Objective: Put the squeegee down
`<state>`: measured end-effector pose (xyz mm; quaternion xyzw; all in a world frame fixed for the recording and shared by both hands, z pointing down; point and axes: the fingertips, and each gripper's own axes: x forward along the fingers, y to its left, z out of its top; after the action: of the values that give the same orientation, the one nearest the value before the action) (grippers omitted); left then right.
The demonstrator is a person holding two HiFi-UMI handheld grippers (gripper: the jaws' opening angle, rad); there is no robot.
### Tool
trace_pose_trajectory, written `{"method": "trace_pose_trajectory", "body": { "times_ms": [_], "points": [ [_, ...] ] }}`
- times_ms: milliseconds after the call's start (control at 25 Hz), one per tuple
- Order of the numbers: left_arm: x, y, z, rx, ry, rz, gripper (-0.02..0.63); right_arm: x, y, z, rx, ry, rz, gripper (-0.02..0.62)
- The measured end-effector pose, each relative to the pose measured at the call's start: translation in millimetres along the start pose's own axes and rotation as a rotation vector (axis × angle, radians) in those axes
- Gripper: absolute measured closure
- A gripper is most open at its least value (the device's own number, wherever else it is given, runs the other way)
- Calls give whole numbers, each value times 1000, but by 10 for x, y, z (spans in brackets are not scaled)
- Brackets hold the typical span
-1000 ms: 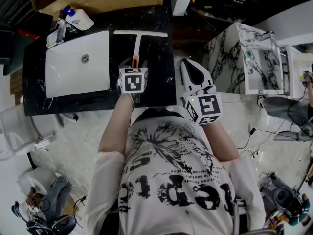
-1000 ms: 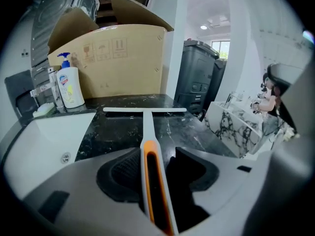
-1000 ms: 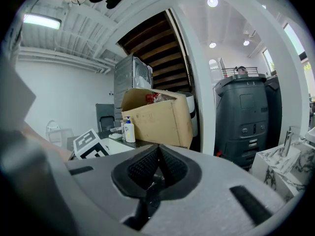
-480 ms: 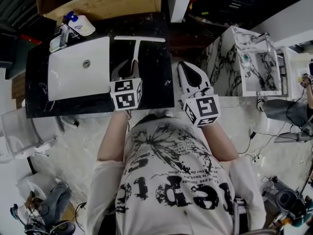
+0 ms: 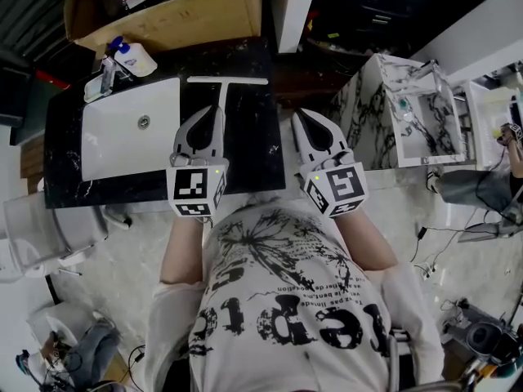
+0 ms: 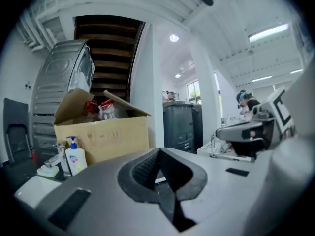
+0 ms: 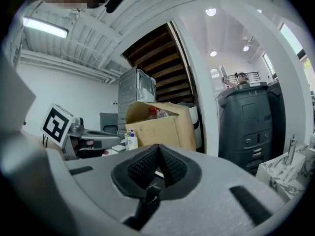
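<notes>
Squeegee down on the desk, both jaws closed on nothing

Your squeegee (image 5: 222, 93) lies flat on the black desk (image 5: 255, 137), just beside the sink (image 5: 122, 133), with its blade toward the cardboard box (image 5: 172, 15). Your left gripper (image 5: 211, 114) hovers above the handle, jaws shut and empty. Your right gripper (image 5: 302, 119) is also shut and empty, off to the side. The step looks done, so draw both grippers straight away without nudging the handle.

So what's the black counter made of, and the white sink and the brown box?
Counter: likely polished marble or a look-alike; black, shiny, with white veins.
Sink: probably glazed ceramic; smooth, plain white, glossy.
Box: cardboard; dull brown with folded flaps.
</notes>
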<state>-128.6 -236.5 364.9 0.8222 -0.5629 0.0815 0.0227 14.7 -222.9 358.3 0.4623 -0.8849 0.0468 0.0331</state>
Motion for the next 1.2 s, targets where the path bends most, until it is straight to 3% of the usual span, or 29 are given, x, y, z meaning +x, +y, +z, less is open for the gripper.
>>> {"method": "trace_pose_trajectory", "body": {
  "times_ms": [280, 1200],
  "points": [
    [-216, -167, 441, 37, -124, -81, 595, -31, 40, 184, -31, -66, 22, 604],
    [-168, -86, 415, 15, -112, -73, 595, 32, 43, 246, -90, -71, 20, 606]
  ]
}}
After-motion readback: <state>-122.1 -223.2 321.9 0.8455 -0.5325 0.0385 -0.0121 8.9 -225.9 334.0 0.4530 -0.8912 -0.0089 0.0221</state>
